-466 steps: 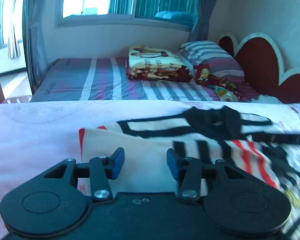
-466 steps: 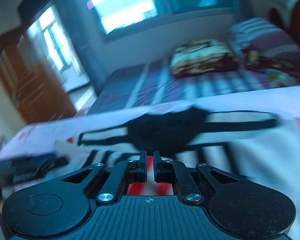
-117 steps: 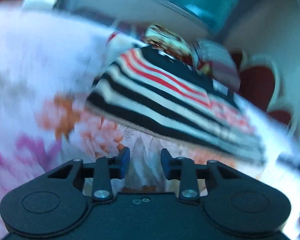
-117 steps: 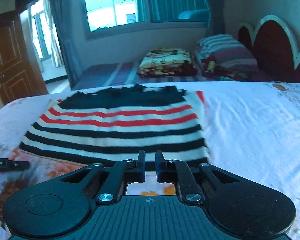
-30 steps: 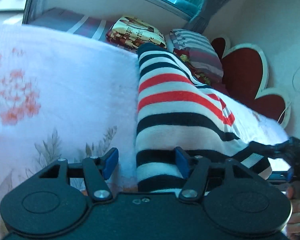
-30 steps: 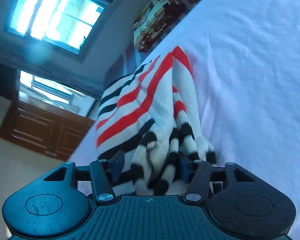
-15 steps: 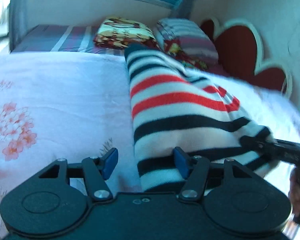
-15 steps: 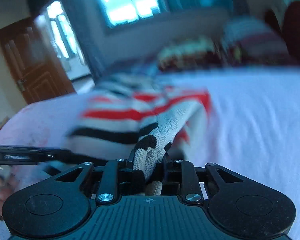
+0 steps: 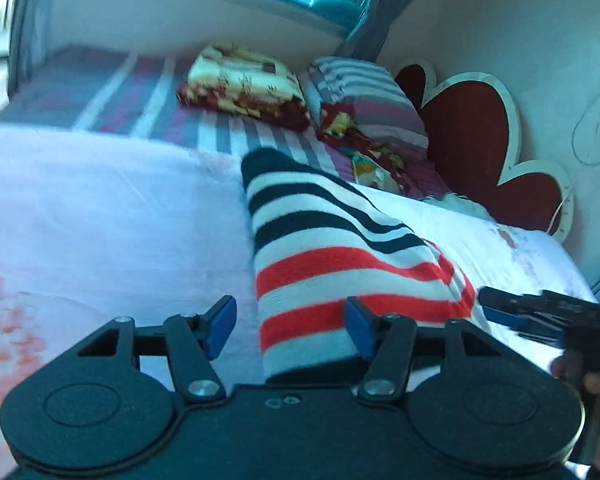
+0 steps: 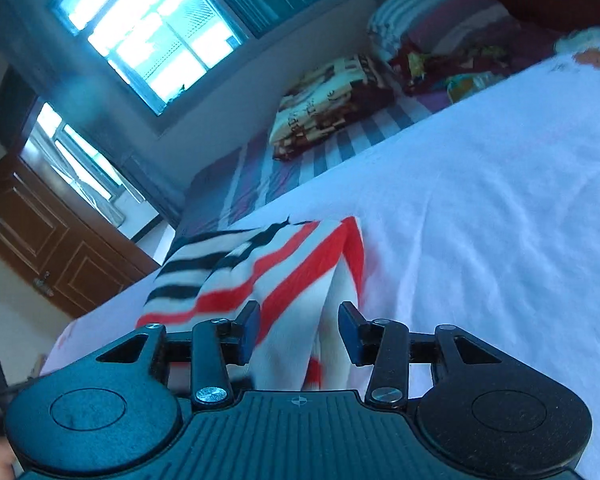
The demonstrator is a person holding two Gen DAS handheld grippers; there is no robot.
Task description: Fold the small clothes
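A black, white and red striped sweater [image 9: 323, 264] lies folded into a long band on the pale floral bedsheet [image 9: 100, 232]. My left gripper [image 9: 288, 327] hovers low at its near end, jaws closing. The sweater's left edge sits between them, and neither pad presses on it. In the right wrist view the sweater [image 10: 268, 276] bunches up between the jaws of my right gripper [image 10: 299, 333]. These jaws are opening and the pads stand clear of the fabric. That right gripper [image 9: 539, 312] also shows at the sweater's right side, held by a hand [image 9: 595, 380].
Beyond the sheet lies a second bed with a striped cover [image 9: 112, 92], a folded patterned blanket [image 9: 244, 80] and a striped pillow [image 9: 363, 96]. A red heart-shaped headboard [image 9: 471, 136] stands at the right. A window [image 10: 148, 28] and a wooden door [image 10: 44, 240] show at the left.
My right gripper, shut on a bunched fold of the sweater half a second ago, has let it go. The left gripper has slid along the sweater from the black hem stripes to the red ones.
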